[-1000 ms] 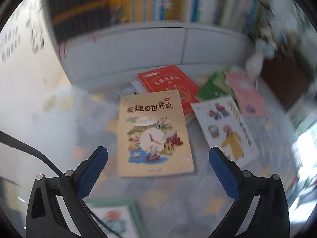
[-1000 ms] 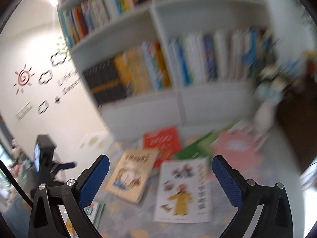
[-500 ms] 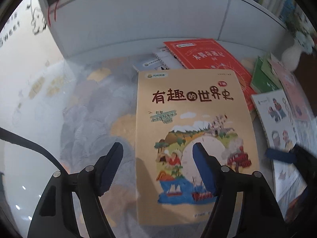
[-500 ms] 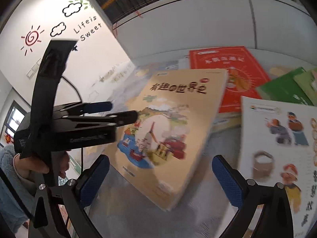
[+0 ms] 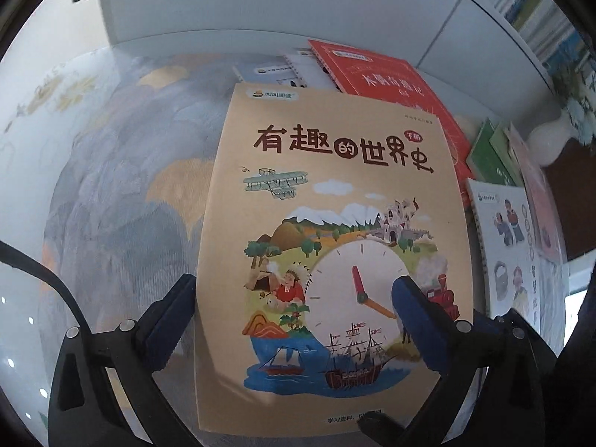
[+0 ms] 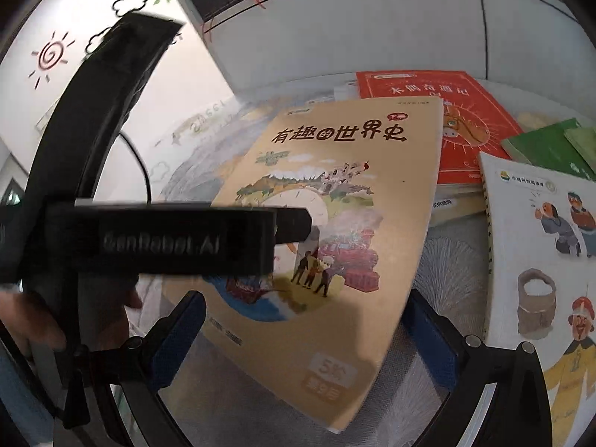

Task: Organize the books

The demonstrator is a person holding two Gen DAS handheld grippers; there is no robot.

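A tan picture book (image 5: 327,246) with a clock and ships on its cover lies flat on the patterned floor mat, also in the right wrist view (image 6: 335,231). My left gripper (image 5: 294,320) is open, low over the book: its left finger sits beside the book's left edge, its right finger over the cover. From the right wrist view the left gripper's body (image 6: 178,234) reaches across the book. My right gripper (image 6: 305,339) is open and empty, spanning the book's near corner from above.
A red book (image 5: 391,85) lies behind the tan one, partly under it. A white spiral-bound book (image 6: 544,260) and green books (image 6: 547,149) lie to the right. A white bookcase base (image 5: 279,7) stands behind. A white vase (image 5: 551,138) is far right.
Both grippers have dropped from the shelf view towards the floor and closed in on the tan book. The left gripper's jaws have narrowed to about the book's width.
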